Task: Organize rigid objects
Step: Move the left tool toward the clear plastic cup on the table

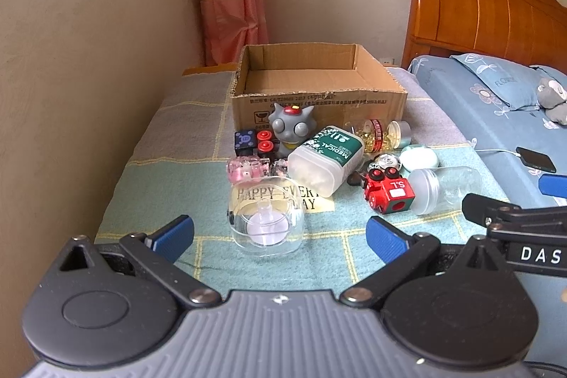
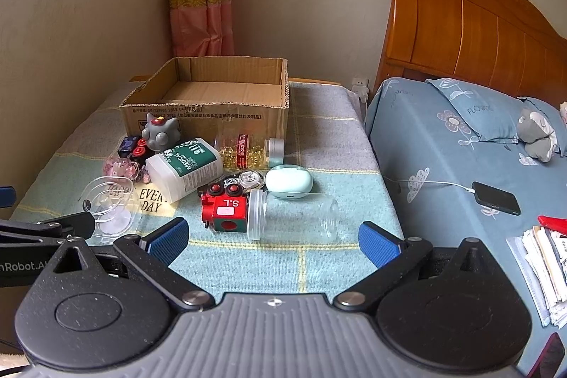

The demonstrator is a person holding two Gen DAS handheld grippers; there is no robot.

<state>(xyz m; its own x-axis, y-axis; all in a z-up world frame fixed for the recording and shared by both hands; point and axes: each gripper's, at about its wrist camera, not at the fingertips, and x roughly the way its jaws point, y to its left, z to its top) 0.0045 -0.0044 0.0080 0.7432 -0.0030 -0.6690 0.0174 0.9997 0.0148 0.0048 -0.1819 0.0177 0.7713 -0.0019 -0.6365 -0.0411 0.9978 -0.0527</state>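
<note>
An open empty cardboard box (image 1: 319, 94) (image 2: 209, 108) stands at the back of the cloth-covered table. In front of it lie a grey big-eyed toy (image 1: 288, 130), a green-labelled medical bottle (image 1: 326, 158) (image 2: 184, 167), a pill bottle with yellow capsules (image 2: 248, 149), a red toy train (image 1: 388, 192) (image 2: 223, 208), a clear jar (image 2: 294, 215) (image 1: 443, 188), a mint case (image 2: 288, 181), a pink toy (image 1: 248, 169) and a clear cup (image 1: 267, 220) (image 2: 110, 204). My left gripper (image 1: 280, 236) is open just short of the clear cup. My right gripper (image 2: 273, 241) is open just short of the clear jar.
A bed (image 2: 460, 165) with a blue sheet, a charging phone (image 2: 496, 197) and a grey plush (image 2: 535, 130) borders the table on the right. A wall (image 1: 88, 77) runs along the left. Papers (image 2: 545, 264) lie on the bed's near side.
</note>
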